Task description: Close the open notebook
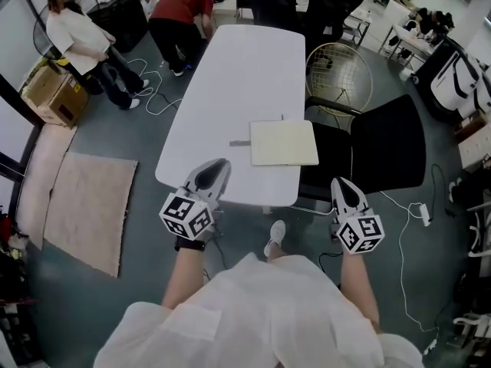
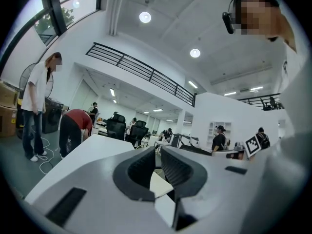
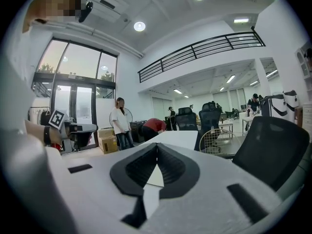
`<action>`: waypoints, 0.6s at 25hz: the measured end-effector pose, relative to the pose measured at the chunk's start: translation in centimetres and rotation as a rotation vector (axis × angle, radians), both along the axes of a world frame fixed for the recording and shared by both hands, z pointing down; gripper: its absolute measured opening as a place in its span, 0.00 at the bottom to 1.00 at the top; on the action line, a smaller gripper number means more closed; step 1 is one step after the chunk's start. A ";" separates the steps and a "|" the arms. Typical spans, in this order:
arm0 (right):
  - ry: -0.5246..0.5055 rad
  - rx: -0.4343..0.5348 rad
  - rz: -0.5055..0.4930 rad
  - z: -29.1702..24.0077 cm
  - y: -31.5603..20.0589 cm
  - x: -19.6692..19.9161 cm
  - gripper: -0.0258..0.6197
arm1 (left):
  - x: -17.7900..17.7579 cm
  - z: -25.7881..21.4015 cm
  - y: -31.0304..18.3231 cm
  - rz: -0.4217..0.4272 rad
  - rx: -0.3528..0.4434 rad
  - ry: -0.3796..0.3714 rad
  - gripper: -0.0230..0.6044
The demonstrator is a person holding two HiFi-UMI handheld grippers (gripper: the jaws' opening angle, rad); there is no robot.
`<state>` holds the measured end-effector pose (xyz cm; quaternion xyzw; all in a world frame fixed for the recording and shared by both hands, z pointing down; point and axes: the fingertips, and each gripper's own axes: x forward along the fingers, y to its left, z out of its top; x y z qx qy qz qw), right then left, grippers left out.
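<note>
A cream notebook (image 1: 284, 142) lies flat on the white table (image 1: 230, 75), near its front right edge, with a grey strip (image 1: 240, 142) at its left side. Whether it lies open or closed I cannot tell. My left gripper (image 1: 222, 163) hovers over the table's front edge, left of the notebook, jaws together and empty. My right gripper (image 1: 338, 181) is off the table's front right corner, short of the notebook, shut with nothing held. In the left gripper view the jaw tips (image 2: 157, 152) nearly meet, and a cream patch of notebook (image 2: 160, 183) shows below them. The right gripper (image 3: 157, 145) has its tips touching.
A black office chair (image 1: 383, 148) stands right against the table's right side, with a gold wire chair (image 1: 337, 75) behind it. Two people (image 1: 84, 41) stand at the far left near a cardboard box (image 1: 54, 90). A beige rug (image 1: 88, 205) and cables (image 1: 414, 213) lie on the floor.
</note>
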<state>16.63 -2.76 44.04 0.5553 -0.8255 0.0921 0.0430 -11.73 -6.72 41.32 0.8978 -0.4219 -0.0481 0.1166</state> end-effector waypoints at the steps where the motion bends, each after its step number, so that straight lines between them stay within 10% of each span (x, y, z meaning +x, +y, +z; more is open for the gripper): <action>1: -0.002 -0.005 -0.004 0.2 -1.1 0.6 0.05 | 0.8 -0.1 -1.2 0.000 0.001 -0.004 0.09; 15: -0.010 -0.057 -0.094 1.9 -16.0 6.9 0.05 | 10.6 0.1 -15.3 -0.002 0.012 -0.029 0.09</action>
